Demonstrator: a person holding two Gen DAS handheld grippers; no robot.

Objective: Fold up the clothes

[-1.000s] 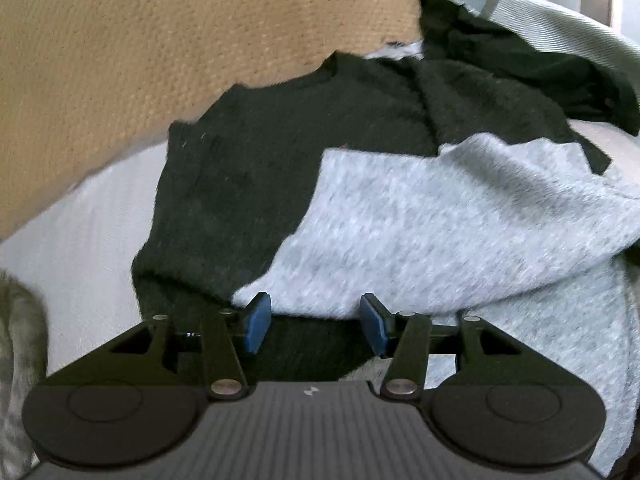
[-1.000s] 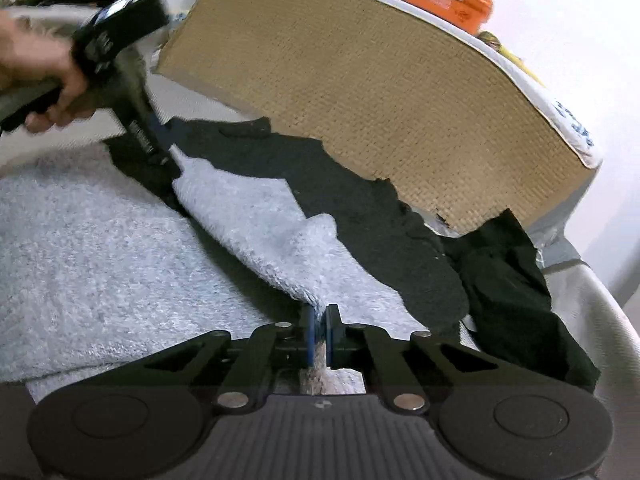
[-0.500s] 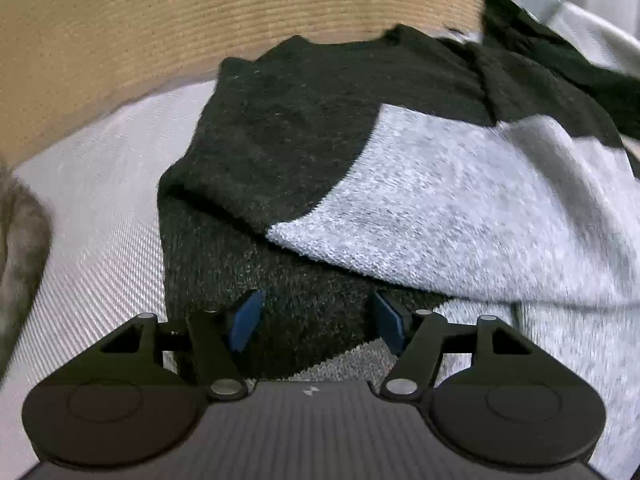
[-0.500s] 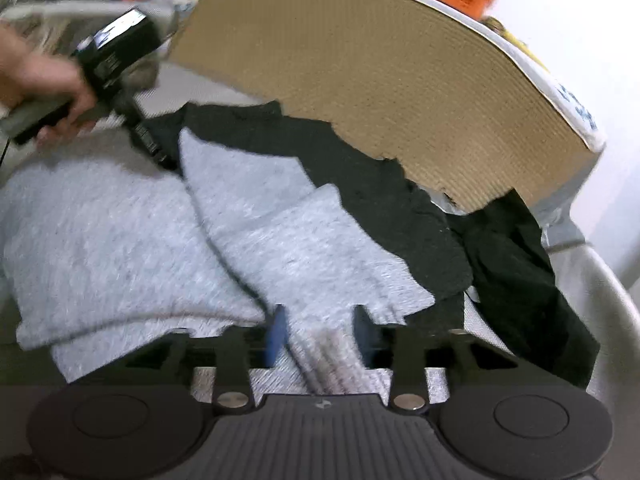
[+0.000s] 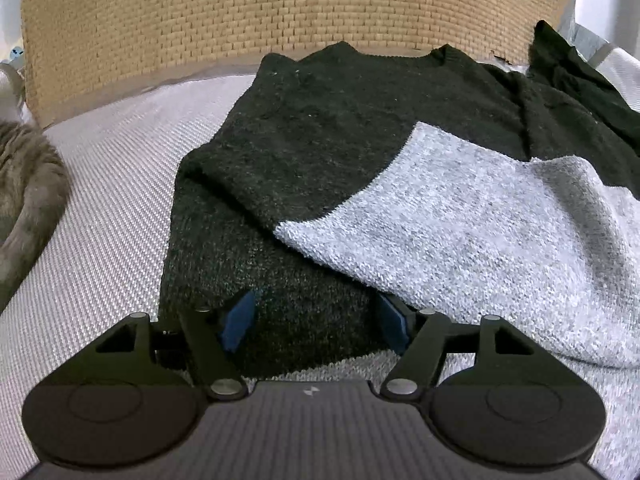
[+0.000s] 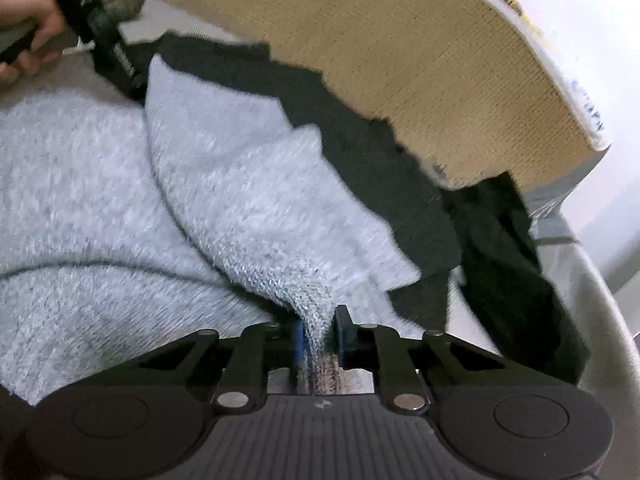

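A black and grey knit sweater (image 5: 340, 140) lies spread on a pale woven bed surface (image 5: 100, 208). Its grey sleeve (image 5: 480, 232) is laid across the black body. My left gripper (image 5: 316, 320) stands open low over the black fabric near the sweater's side, and its pads press on nothing. In the right wrist view the left gripper (image 6: 120, 64) sits at the top left by the sleeve's far end. My right gripper (image 6: 320, 332) is closing, and its blue pads pinch the bunched cuff of the grey sleeve (image 6: 248, 208).
A tan woven headboard (image 5: 280, 12) rises right behind the sweater. A second black garment (image 6: 512, 264) lies crumpled at the right by the bed's edge. A furry grey-brown thing (image 5: 28, 184) lies at the left. A person's hand (image 6: 32, 28) holds the left gripper.
The left gripper let go of the grey sleeve edge, widened and rolled level. The right gripper opened, sank a little and came together again on the sleeve cuff.
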